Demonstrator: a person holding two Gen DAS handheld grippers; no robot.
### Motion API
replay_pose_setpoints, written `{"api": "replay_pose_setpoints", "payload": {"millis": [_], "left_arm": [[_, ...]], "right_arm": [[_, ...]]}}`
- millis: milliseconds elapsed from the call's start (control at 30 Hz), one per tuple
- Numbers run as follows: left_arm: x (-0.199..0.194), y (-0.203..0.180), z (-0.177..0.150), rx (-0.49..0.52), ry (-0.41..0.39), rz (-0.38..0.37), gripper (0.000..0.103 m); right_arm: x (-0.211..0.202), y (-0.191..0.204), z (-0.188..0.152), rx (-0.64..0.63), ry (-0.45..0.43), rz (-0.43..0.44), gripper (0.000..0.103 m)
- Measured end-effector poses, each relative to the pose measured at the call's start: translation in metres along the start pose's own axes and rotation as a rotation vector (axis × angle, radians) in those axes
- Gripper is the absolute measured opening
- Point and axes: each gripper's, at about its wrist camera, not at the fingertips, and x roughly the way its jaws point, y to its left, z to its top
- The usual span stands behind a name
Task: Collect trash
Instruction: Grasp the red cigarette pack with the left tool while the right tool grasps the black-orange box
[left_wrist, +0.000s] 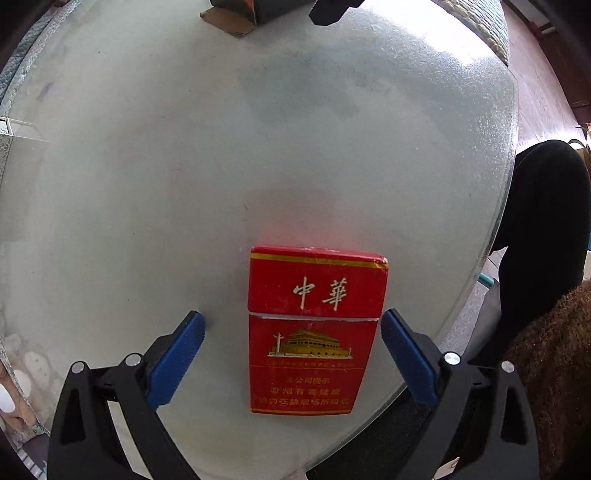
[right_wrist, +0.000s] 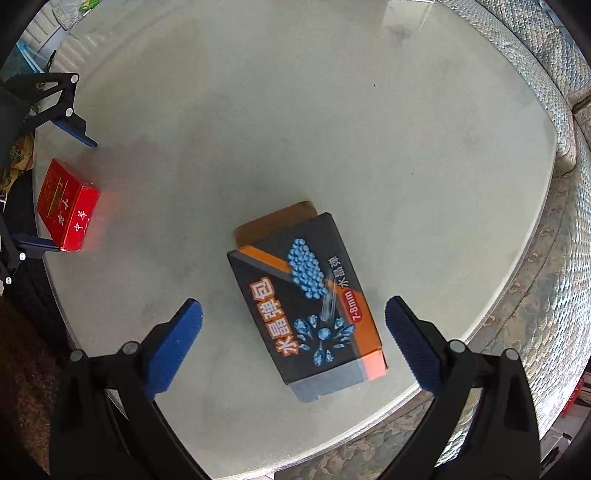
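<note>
Nothing had been collected: the cigarette pack (left_wrist: 316, 332) and gel-bead box (right_wrist: 308, 301) were straddled at 6 o'clock on the bench (left_wrist: 184, 147) by wide, empty claws, left claw (left_wrist: 291, 328) and right claw (right_wrist: 293, 314).

On my left gripper (left_wrist: 293, 325) and right gripper (right_wrist: 293, 314) I see identical hardware: black angular linkage arms with triangular cut-outs, round silver pivot screws at each joint, and ribbed blue pads (right_wrist: 173, 347) lining the jaws.

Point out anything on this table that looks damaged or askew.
The black box lies skewed between the open right gripper fingers, its brown end flap hanging open. The red cigarette pack has a scuffed top corner.
</note>
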Motion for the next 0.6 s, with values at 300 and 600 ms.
{"api": "replay_pose_setpoints", "payload": {"millis": [300, 600], "left_arm": [[-0.002, -0.002, -0.003, -0.028, -0.037, 0.014, 0.093], [-0.011, -0.009, -0.011, -0.142, -0.089, 0.003, 0.073]], "right_arm": [[0.001, 0.002, -0.016, 0.035, -0.039, -0.016, 0.095], [-0.013, 0.014, -0.029, 0.139, -0.066, -0.037, 0.059]]}}
